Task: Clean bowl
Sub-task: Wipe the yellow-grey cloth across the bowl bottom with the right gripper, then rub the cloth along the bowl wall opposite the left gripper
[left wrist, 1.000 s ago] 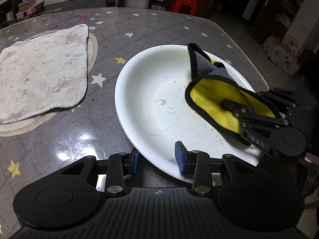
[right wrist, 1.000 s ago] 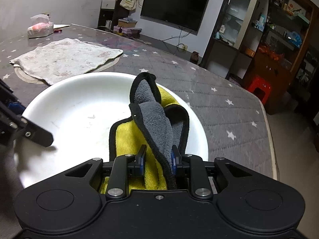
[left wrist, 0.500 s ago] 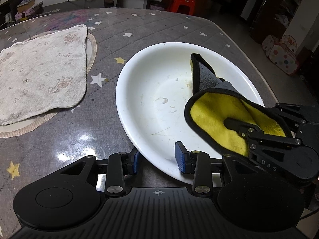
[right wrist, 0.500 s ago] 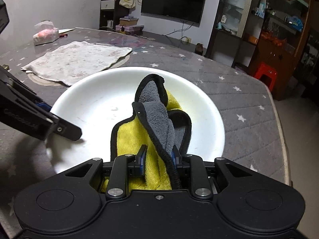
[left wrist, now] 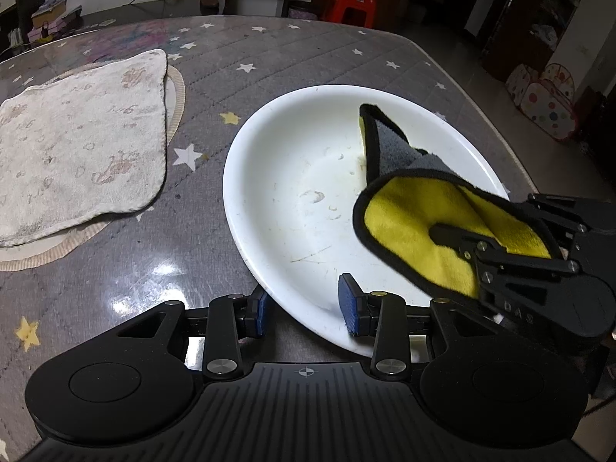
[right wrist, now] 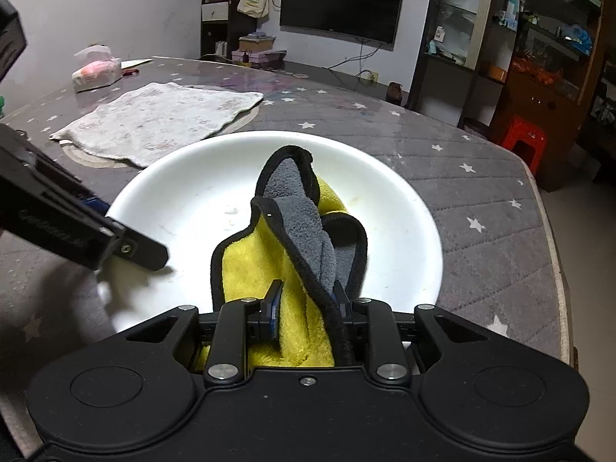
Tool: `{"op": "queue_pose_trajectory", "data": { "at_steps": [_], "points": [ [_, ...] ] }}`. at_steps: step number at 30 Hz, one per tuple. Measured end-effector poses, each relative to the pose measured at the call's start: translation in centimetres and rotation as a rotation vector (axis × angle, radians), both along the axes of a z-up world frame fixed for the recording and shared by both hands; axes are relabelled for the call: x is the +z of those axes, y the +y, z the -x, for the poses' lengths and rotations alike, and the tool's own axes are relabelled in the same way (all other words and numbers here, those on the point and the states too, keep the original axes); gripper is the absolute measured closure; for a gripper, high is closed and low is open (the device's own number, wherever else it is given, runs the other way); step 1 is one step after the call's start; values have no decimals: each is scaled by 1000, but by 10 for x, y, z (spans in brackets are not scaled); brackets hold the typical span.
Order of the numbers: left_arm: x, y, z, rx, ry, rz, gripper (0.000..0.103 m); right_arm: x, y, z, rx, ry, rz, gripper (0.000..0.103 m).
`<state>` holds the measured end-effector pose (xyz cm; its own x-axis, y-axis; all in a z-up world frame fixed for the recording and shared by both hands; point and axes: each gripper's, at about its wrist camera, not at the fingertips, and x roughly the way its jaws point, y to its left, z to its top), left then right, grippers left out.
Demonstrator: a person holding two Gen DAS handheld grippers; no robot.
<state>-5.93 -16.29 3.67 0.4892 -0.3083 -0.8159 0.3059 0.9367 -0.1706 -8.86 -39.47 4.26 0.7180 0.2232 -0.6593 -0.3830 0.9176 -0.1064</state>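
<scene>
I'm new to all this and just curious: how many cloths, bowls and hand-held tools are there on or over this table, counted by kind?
Cloths: 2, the yellow and grey cloth and the pale towel.
Bowls: 1, the white bowl.
Tools: 2, the left tool and the right tool.
Total: 5.

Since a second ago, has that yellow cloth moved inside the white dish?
Yes. The yellow cloth slid back toward the dish's near right rim, away from the towel.

Cloth (right wrist: 296, 231) in bowl (right wrist: 184, 200) (towel (right wrist: 161, 123) behind)
</scene>
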Motion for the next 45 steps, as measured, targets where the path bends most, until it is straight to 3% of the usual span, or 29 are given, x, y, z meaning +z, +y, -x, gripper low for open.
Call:
{"op": "queue_pose_trajectory", "data": {
  "at_steps": [21, 45],
  "points": [
    [1, -7, 2, -1, -4, -17, 63, -4, 0, -42, -14, -37, 42, 77],
    [0, -4, 1, -21, 2, -2, 62, 1, 1, -5, -27, 9, 33, 75]
  ]
}}
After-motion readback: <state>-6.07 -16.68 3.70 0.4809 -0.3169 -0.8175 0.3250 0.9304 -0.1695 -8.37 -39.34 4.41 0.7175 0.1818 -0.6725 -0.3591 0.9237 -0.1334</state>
